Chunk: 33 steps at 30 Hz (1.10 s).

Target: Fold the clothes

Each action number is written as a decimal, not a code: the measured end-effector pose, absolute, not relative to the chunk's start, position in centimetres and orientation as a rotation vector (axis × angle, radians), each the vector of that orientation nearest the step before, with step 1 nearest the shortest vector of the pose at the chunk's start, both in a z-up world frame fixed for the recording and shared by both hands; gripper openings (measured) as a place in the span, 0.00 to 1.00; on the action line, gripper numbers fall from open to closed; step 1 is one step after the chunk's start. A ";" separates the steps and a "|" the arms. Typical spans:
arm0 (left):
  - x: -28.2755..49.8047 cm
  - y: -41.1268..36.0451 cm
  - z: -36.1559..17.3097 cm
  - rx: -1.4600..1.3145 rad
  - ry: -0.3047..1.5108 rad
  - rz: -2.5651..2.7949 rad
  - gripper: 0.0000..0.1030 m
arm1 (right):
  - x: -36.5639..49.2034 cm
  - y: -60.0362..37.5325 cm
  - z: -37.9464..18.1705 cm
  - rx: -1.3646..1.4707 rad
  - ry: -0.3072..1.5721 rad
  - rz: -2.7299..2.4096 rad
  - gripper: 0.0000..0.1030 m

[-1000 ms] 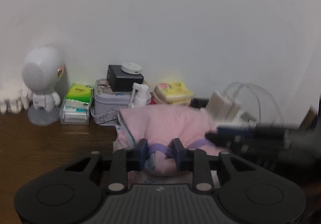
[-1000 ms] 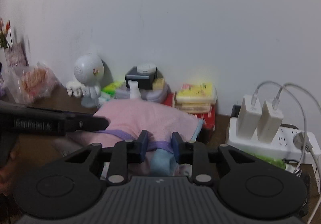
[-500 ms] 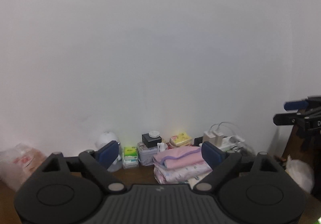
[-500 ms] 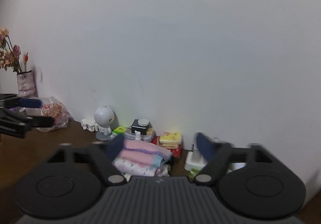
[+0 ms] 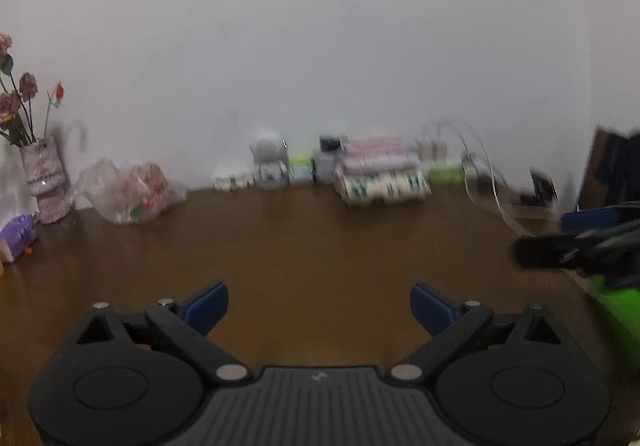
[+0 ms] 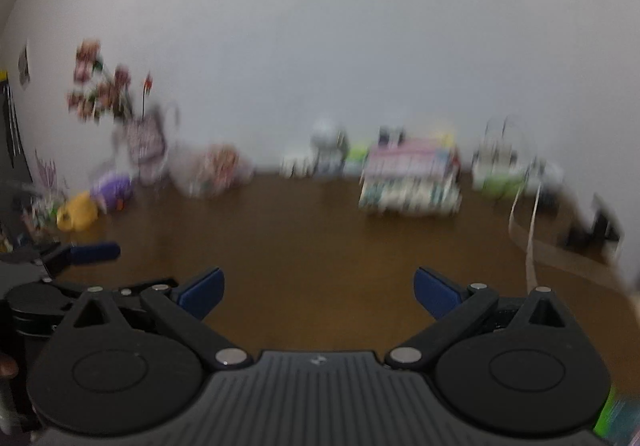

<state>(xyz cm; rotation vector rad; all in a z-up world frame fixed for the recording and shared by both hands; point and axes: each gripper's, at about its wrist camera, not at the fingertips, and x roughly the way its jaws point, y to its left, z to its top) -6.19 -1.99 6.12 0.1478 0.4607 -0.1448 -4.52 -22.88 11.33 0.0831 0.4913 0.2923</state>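
Clothes (image 5: 380, 170) sat folded in a stack at the far edge of the brown table (image 5: 320, 246), against the white wall (image 5: 320, 46), well apart from both grippers. Nearest the camera, the left gripper (image 5: 319, 304) hung over bare table with its blue-tipped jaws spread wide and nothing between them. The right gripper (image 6: 318, 292) was likewise spread and empty; in the left wrist view it showed as a dark blur at the right edge (image 5: 576, 246). Farther back on the left lay a crumpled plastic bag (image 5: 132, 188) and a vase of flowers (image 5: 42, 182). Along the wall, just left of the stack, stood a small white figure (image 5: 270, 164), perhaps a toy robot, though blur made it hard to tell. To the right of the stack, white cables (image 5: 476, 166) looped over the table.
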 end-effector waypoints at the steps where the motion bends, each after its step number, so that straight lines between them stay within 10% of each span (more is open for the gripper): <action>1: -6.3 -2.0 5.0 0.152 0.476 -0.135 0.95 | -4.8 -22.2 9.4 0.084 0.509 0.275 1.00; 33: 0.3 -1.2 -0.1 0.029 0.721 -0.028 1.00 | 0.5 -19.0 1.7 0.001 0.699 0.021 1.00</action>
